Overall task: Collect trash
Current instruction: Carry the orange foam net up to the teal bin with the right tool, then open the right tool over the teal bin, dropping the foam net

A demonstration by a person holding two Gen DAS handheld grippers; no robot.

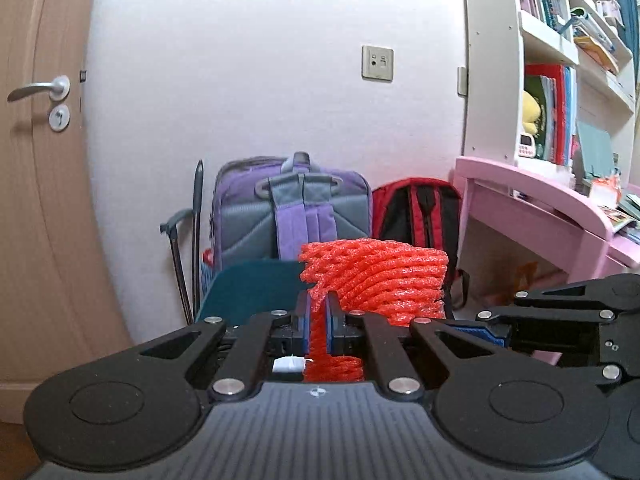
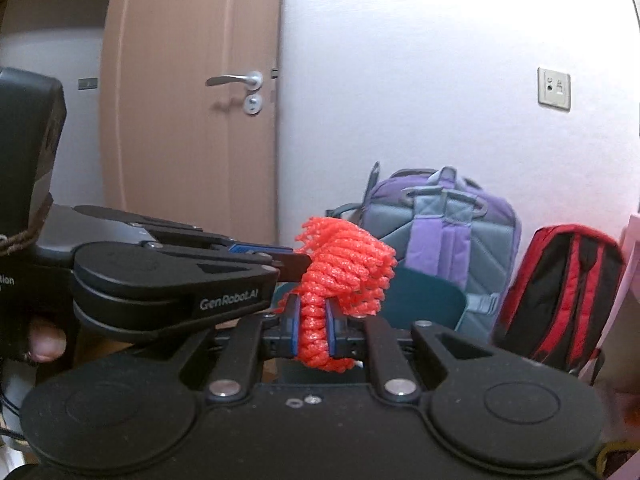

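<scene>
Purple backpack [image 1: 292, 216], red backpack [image 1: 416, 212], door [image 1: 44, 160]

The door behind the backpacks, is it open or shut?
Shut. The door sits flush in its frame in both wrist views, with no gap along the handle edge.

Red foam mesh fruit sleeve [image 1: 384, 280]: soft, ribbed, rough netting.
Black plastic left gripper [image 1: 319, 320]: matt arms, shiny metal rivets.
Purple and grey cloth backpack [image 1: 292, 216]: padded fabric.
Light brown wooden door [image 2: 192, 80]: smooth, brushed metal handle.
</scene>
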